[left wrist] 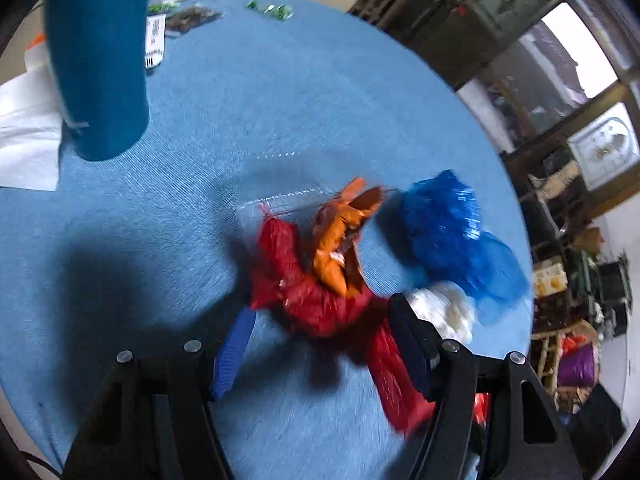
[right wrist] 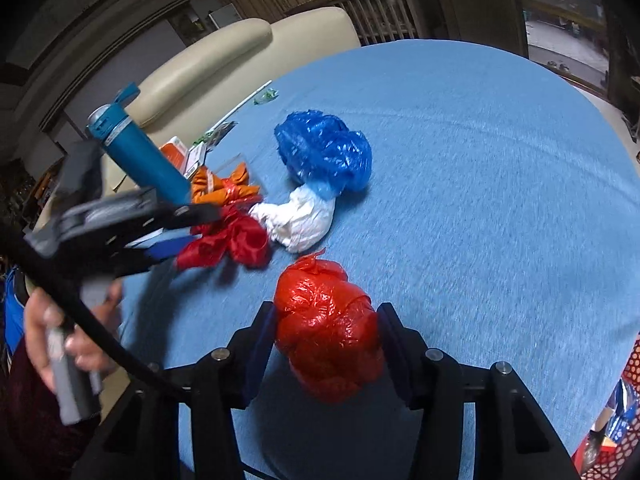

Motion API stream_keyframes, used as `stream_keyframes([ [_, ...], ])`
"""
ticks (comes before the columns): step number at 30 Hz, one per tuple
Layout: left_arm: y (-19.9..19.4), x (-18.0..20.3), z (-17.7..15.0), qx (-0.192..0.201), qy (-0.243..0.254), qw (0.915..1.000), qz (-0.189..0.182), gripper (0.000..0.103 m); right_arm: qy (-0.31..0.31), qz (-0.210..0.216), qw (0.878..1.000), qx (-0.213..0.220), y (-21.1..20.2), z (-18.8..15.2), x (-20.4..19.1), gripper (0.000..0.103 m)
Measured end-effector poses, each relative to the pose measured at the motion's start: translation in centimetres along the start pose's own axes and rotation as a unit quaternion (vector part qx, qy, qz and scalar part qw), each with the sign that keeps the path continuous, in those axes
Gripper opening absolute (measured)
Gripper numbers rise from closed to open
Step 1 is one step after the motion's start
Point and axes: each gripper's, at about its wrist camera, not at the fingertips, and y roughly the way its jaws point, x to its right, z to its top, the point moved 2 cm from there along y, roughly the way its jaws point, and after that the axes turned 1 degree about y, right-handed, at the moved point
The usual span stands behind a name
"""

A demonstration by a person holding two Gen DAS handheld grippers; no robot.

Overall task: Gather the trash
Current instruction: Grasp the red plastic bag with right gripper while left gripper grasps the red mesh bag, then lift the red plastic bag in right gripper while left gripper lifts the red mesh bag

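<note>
Right gripper, bottom centre of frame, is clenched on the red bag. Left gripper stands wide, straddling the red wrapper. Judged: gathering step; next, close left.

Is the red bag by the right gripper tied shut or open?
Tied shut. The red bag is bunched into a ball with a twisted knot on top, sitting between the fingers of the right hand-held gripper.

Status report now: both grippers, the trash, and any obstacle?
Right gripper shut on red plastic ball. Left gripper open around dark red bag, not closed. Blue bag, white wad loose. Teal bottle close by.
</note>
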Motion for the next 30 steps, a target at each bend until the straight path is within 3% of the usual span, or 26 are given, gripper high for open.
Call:
stream_keyframes([
  [3,0.5,1.0,-0.1,0.007,0.015,0.9998,0.010,0.066,0.006,0.006,1.000,0.000,-0.1,-0.3,0.1,0.054],
  [4,0.4,1.1,-0.3,0.014,0.020,0.9996,0.013,0.056,0.007,0.006,1.000,0.000,-0.2,-0.3,0.2,0.054],
  [7,0.3,0.9,-0.8,0.010,0.024,0.9997,-0.001,0.050,0.008,0.008,1.000,0.001,-0.2,-0.4,0.2,0.054],
  [16,-2.9,-0.7,-5.1,-0.006,0.042,0.9991,0.001,0.048,-0.016,0.011,0.999,0.029,-1.8,-0.8,-1.0,0.053],
  [21,-5.5,0.2,-7.4,0.003,0.085,0.9963,0.015,0.048,-0.028,0.008,0.998,0.047,-3.0,-0.7,-1.6,0.053],
  [30,-10.7,4.3,-9.7,0.060,0.185,0.9802,0.036,0.049,-0.027,0.001,0.996,0.086,-6.3,-0.8,-1.4,0.053],
])
